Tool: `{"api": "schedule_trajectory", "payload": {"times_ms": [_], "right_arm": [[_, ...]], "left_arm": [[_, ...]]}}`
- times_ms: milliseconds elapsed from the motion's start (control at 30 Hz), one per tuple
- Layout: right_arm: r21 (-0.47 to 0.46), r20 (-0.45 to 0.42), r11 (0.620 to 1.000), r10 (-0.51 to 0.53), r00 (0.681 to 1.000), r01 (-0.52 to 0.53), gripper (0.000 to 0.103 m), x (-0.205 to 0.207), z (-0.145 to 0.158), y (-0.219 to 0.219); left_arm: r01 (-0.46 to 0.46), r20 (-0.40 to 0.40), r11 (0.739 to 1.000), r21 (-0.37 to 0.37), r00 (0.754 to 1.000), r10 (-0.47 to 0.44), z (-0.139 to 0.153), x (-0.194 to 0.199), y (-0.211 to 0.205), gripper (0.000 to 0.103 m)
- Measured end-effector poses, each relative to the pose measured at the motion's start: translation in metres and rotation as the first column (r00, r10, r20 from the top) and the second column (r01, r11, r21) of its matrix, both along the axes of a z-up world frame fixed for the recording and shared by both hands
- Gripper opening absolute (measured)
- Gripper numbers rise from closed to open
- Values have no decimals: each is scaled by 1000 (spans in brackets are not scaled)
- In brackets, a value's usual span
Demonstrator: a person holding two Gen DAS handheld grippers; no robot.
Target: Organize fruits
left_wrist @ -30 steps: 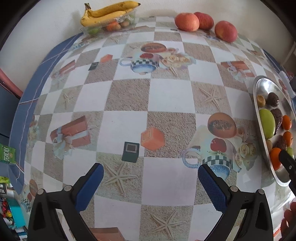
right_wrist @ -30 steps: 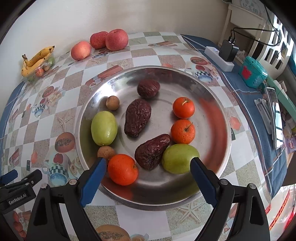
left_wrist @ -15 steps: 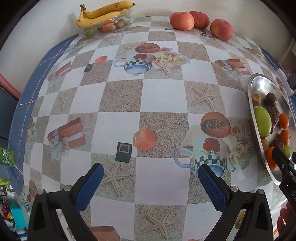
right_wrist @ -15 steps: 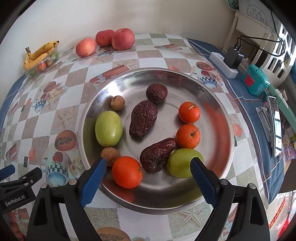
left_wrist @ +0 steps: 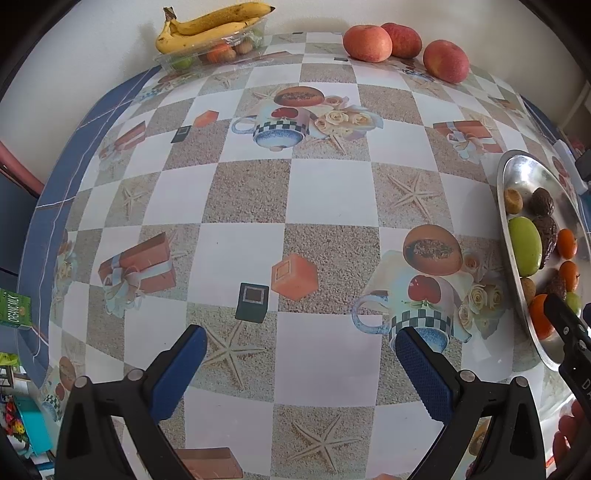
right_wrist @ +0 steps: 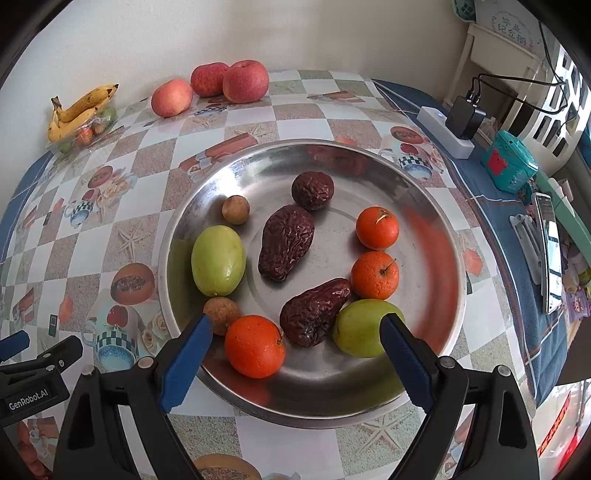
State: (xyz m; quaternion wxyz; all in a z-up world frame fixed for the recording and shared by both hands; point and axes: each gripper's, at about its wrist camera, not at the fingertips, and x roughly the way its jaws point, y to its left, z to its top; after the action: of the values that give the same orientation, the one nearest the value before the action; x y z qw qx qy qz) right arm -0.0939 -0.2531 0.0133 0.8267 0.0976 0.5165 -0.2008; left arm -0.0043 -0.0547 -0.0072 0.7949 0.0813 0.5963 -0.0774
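A round metal tray (right_wrist: pixel 436 236) holds mixed fruit: three small oranges, the nearest one (right_wrist: pixel 255 345) by the front rim, two green fruits (right_wrist: pixel 218 260), three wrinkled dark red dates (right_wrist: pixel 286 242) and two small brown longans (right_wrist: pixel 235 209). My right gripper (right_wrist: pixel 295 354) hovers open over the tray's near rim, nothing between its fingers. My left gripper (left_wrist: pixel 301 369) stands open above bare tablecloth, left of the tray (left_wrist: pixel 515 177). Three red apples (left_wrist: pixel 367 43) and a clear box topped with bananas (left_wrist: pixel 210 29) sit at the table's far edge.
A checkered patterned cloth (left_wrist: pixel 288 192) covers the table; a wall runs behind it. In the right wrist view a white power strip with a black plug (right_wrist: pixel 448 129), a teal box (right_wrist: pixel 508 166) and a phone (right_wrist: pixel 550 254) lie on the blue cloth right of the tray.
Both grippers have drawn back slightly; the scene slid away in both views. Jaws stayed open and no fruit moved.
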Motion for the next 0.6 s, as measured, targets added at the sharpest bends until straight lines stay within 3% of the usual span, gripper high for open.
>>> {"api": "schedule_trajectory", "payload": {"times_ms": [600], "right_arm": [[2, -5, 1000, 4, 1000, -4, 92, 1, -1, 1]], "left_arm": [[-37, 5, 999, 17, 999, 37, -2, -2, 4, 103]]}}
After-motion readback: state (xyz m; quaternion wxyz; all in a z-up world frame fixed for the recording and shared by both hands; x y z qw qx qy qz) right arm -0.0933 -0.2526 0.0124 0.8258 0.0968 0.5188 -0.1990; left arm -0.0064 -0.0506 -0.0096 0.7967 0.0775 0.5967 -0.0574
